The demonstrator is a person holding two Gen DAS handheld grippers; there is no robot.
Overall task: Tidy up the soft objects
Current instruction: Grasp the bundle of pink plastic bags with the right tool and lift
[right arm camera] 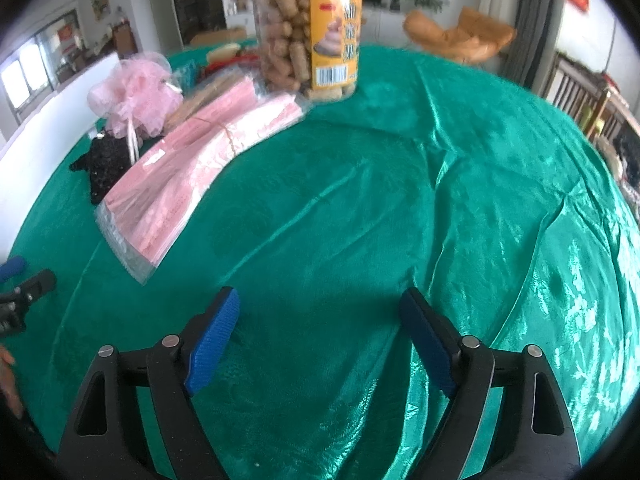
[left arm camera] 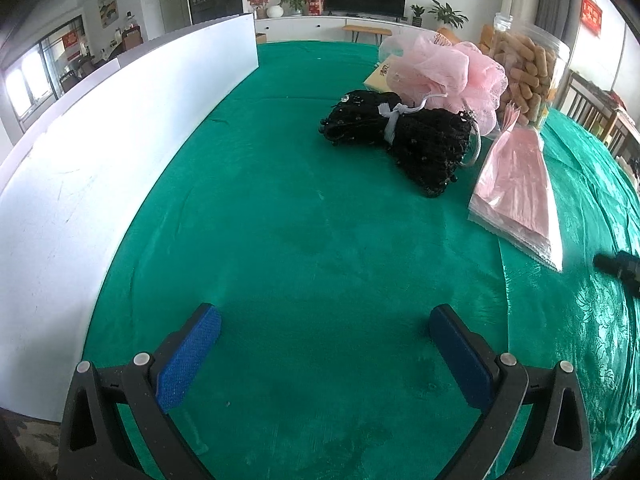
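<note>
Both tongs hang wide open and empty over the green tabletop (left arm camera: 304, 216).

The left tongs (left arm camera: 325, 322) and right tongs (right arm camera: 320, 304) grip nothing. Far right of the left tongs, a black beaded bundle (left arm camera: 416, 140) lies touching a pink mesh pouf (left arm camera: 448, 76) behind it, with a flat pack of pink bags (left arm camera: 516, 196) just to its right and a jar of snacks (right arm camera: 308, 28) beyond.

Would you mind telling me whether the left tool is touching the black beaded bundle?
Apart. The left wrist view shows the left tool standing open over bare green cloth, with a wide stretch between it and the black beaded bundle.
</note>
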